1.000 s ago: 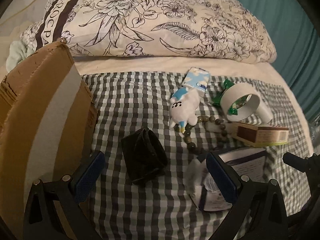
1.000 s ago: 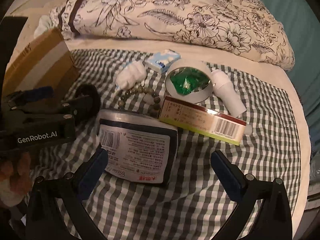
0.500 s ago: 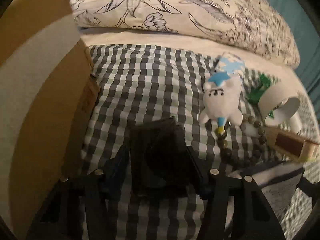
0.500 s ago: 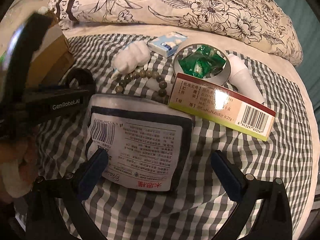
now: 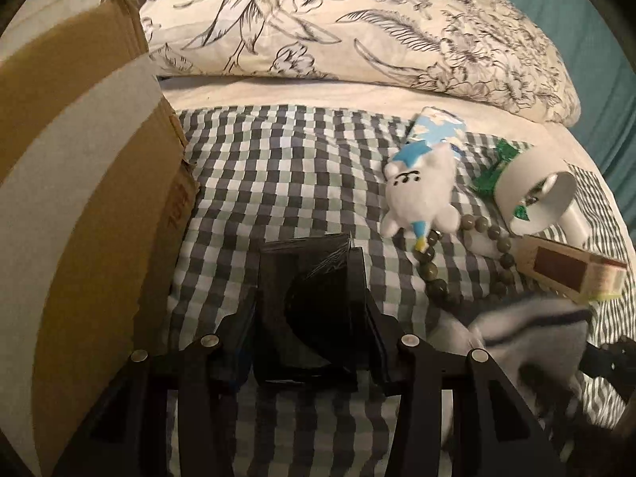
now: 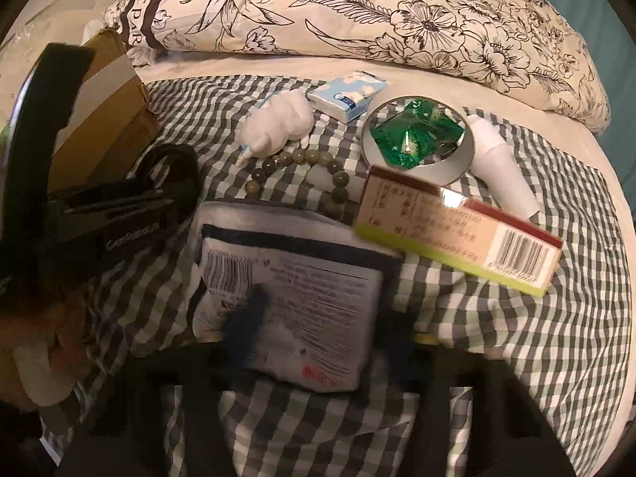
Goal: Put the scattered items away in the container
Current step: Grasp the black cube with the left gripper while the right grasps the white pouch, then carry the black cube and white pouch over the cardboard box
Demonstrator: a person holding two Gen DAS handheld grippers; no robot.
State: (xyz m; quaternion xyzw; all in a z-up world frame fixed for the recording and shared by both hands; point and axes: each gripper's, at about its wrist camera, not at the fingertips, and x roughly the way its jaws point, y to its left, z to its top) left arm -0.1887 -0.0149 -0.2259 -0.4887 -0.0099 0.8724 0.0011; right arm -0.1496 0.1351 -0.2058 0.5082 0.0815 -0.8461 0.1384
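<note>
A black, shiny folded pouch point(image 5: 310, 278) lies on the checked cloth point(image 5: 278, 167) beside the cardboard box point(image 5: 79, 198). My left gripper point(image 5: 310, 318) has its jaws closing on that pouch, pads pressed against both sides. In the right wrist view a white packet with printed text and a barcode point(image 6: 302, 278) sits between the blurred blue pads of my right gripper point(image 6: 318, 330), whose jaws are closing and squeezing it. The left gripper's black body point(image 6: 119, 218) shows at the left there, with a hand below it.
Scattered on the cloth: a white plush toy point(image 5: 421, 194), a bead bracelet point(image 5: 433, 274), a blue tissue pack point(image 5: 437, 131), a white ring around green wrappers point(image 6: 417, 139), a medicine box point(image 6: 457, 234), a white bottle point(image 6: 501, 175). A floral pillow point(image 5: 357, 24) lies behind.
Both grippers came down onto the cloth. The left went from wide open to closed around the black pouch. The right stayed wide until just now, then closed onto the white packet.
</note>
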